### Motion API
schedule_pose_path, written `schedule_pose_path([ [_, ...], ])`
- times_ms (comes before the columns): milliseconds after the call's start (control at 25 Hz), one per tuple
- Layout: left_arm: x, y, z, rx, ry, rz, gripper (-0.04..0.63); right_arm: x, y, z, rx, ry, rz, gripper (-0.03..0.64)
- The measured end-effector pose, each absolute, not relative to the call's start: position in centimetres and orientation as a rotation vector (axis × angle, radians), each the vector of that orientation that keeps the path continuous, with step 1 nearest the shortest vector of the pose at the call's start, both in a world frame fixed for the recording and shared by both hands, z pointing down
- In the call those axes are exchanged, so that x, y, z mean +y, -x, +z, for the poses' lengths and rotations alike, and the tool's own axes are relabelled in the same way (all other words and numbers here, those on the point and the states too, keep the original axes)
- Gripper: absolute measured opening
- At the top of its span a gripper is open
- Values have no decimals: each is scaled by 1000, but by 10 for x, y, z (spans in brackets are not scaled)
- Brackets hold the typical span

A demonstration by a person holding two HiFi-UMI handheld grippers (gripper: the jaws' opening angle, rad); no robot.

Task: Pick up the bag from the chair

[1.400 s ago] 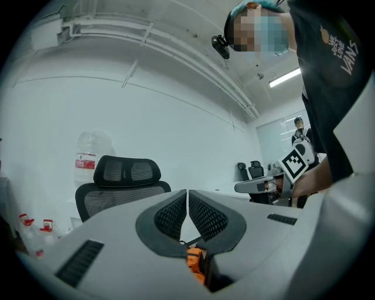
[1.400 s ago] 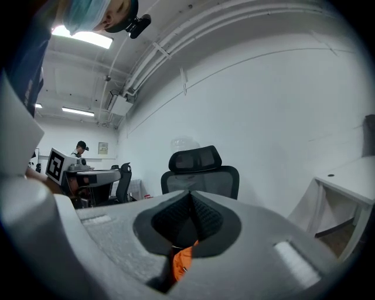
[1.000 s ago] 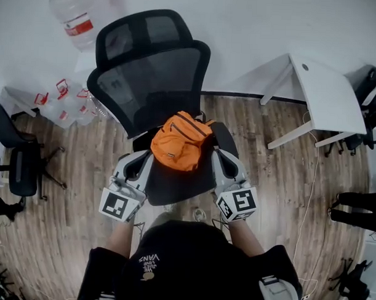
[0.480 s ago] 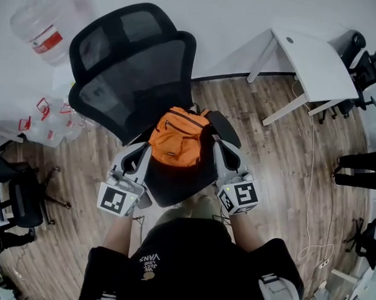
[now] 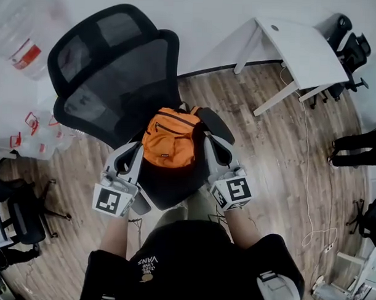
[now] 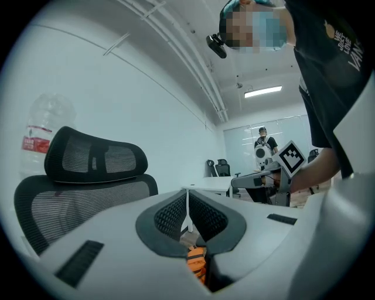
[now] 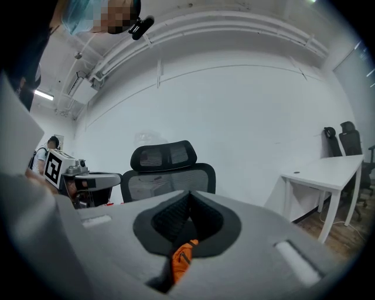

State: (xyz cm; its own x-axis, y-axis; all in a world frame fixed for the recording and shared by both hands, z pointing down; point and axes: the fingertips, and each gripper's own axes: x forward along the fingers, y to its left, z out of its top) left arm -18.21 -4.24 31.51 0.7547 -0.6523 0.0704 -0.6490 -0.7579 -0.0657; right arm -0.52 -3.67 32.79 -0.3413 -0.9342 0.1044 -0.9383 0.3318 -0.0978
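The orange fabric bag (image 5: 170,138) is lying on the seat of the black mesh office chair (image 5: 110,82). We are flanking it with the left hand-held gripper (image 5: 137,152) and the right hand-held gripper (image 5: 209,141), both jaw pairs pressed together, gripping nothing.

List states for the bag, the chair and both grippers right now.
orange bag: lying on the chair seat, not lifted, a gripper on each side of it.
chair: upright, with the bag on its seat.
left gripper: jaws shut, nothing held, at the bag's left side.
right gripper: jaws shut, nothing held, at the bag's right side.
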Motion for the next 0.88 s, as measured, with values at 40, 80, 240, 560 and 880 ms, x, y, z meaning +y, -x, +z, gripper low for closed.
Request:
schedule_pose_path([
  [40, -44, 180, 319, 1085, 2926, -155, 6, -39, 4, 331, -2536, -1792, 227, -2],
  [80, -47, 178, 322, 1085, 2936, -163, 6, -42, 2, 334, -2530, -1795, 235, -2],
  [240, -58, 171, 332, 1102, 2964, -191, 6, -54, -1, 345, -2515, -1790, 242, -2],
  [560, -86, 164, 357, 1104, 2980, -241, 6, -82, -6, 375, -2503, -1781, 295, -2],
  [880, -111, 154, 387, 1097, 2994, -293, 6, -109, -11, 413, -2501, -1772, 382, -2],
])
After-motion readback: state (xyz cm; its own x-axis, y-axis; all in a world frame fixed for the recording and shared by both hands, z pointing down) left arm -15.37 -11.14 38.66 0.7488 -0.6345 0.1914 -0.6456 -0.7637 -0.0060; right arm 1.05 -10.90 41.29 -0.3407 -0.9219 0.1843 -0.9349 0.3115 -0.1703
